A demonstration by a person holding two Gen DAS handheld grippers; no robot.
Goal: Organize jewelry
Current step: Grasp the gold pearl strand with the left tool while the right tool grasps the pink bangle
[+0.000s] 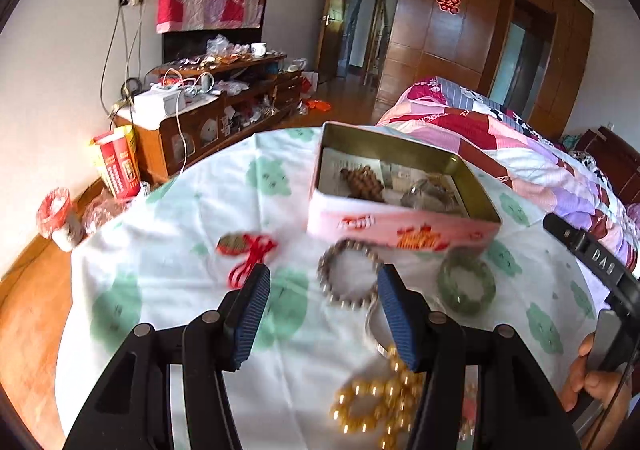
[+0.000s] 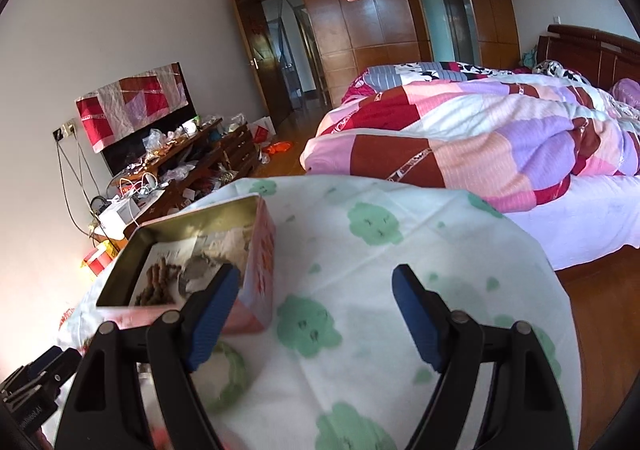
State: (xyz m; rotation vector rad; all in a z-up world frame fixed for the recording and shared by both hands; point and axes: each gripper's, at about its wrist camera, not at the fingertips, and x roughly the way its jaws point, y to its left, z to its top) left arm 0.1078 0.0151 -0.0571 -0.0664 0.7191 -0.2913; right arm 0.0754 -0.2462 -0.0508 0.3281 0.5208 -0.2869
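An open pink tin box (image 1: 400, 228) stands on the round table with brown beads (image 1: 362, 181) and a silvery piece inside. In front of it lie a grey bead bracelet (image 1: 347, 277), a green bangle (image 1: 466, 282), a red-ribbon charm (image 1: 248, 250) and yellow amber beads (image 1: 376, 402). My left gripper (image 1: 322, 314) hovers open above the cloth, nothing between its blue pads; the grey bracelet lies just beyond its right finger. My right gripper (image 2: 316, 314) is open and empty to the right of the tin box (image 2: 256, 262), with the green bangle (image 2: 228, 378) below its left finger.
The table carries a white cloth with green prints (image 1: 168, 234). A bed with a patchwork quilt (image 2: 480, 137) lies close on the right. A cluttered wooden cabinet (image 1: 224, 101) stands along the left wall. A hand (image 1: 596, 382) holds the other gripper at the left view's right edge.
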